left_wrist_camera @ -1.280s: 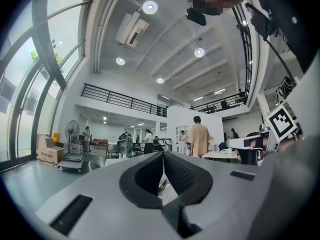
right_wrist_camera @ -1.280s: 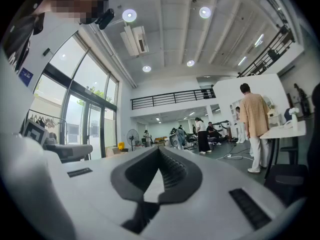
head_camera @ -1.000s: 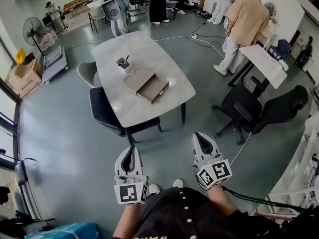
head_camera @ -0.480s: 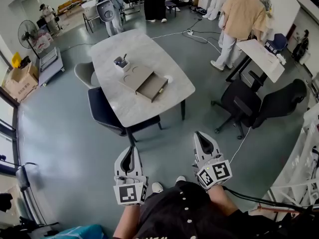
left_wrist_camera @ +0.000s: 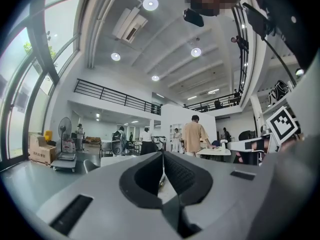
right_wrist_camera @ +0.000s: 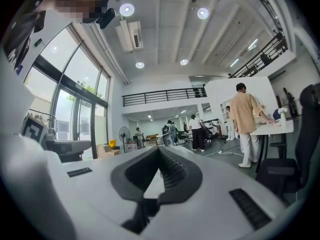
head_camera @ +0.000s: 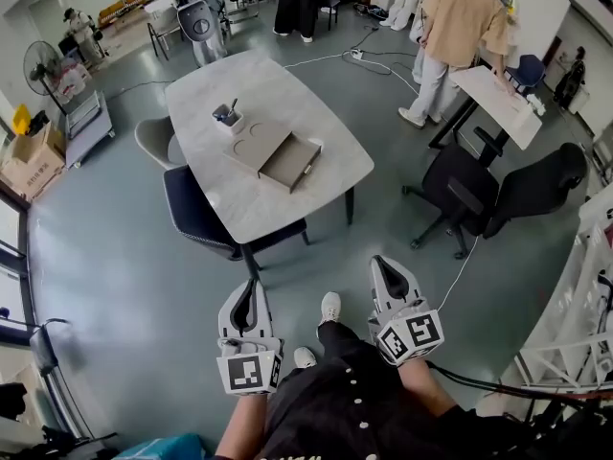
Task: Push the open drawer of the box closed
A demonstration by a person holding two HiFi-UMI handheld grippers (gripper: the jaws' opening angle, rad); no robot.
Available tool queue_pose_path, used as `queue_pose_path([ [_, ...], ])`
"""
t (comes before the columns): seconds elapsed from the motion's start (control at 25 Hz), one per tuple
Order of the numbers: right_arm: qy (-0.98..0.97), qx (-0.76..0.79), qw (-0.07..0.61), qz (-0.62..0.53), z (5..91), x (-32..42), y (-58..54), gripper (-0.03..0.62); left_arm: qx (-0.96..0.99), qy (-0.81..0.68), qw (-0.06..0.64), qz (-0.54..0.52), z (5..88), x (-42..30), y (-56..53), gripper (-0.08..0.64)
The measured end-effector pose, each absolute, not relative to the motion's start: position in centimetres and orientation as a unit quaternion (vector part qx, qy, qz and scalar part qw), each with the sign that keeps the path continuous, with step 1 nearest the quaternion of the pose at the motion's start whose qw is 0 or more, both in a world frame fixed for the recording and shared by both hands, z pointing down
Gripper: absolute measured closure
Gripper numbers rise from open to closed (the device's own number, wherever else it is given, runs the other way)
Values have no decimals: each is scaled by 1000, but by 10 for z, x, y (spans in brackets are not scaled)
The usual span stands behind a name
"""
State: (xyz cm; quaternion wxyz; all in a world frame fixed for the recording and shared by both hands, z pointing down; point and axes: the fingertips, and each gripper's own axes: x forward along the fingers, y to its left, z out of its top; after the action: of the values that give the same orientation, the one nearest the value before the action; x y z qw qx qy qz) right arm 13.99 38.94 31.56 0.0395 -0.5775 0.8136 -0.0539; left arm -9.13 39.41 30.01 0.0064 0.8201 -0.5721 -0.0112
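A flat tan box [head_camera: 255, 143] lies on the pale oval table [head_camera: 287, 75] far ahead in the head view. Its drawer [head_camera: 292, 163] is pulled out toward the table's near right edge. My left gripper [head_camera: 247, 292] and right gripper [head_camera: 387, 268] hang low over the grey floor, well short of the table. On each, the jaw tips meet and hold nothing. In the left gripper view, the left gripper [left_wrist_camera: 162, 154] points across the room at table height. From the right gripper view, the right gripper [right_wrist_camera: 159, 149] points the same way.
A small cup of pens [head_camera: 225, 116] stands behind the box. A dark chair [head_camera: 196, 214] and a grey chair [head_camera: 153, 140] sit at the table's left. Two black office chairs [head_camera: 484, 195] stand to the right. Several people, one in a tan shirt [head_camera: 462, 22], are beyond. A white shoe [head_camera: 329, 307] steps forward.
The table has drifted a little left and up in the head view as the person walks. A foot has come forward between the grippers. Both grippers keep their pose.
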Motion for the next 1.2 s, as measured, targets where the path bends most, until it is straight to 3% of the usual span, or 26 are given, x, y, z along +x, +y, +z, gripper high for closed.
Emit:
queue_pose_path([
  [1.2, 845, -527, 43, -75, 323, 171, 116, 595, 785, -620, 3, -4, 301, -57, 158, 543],
])
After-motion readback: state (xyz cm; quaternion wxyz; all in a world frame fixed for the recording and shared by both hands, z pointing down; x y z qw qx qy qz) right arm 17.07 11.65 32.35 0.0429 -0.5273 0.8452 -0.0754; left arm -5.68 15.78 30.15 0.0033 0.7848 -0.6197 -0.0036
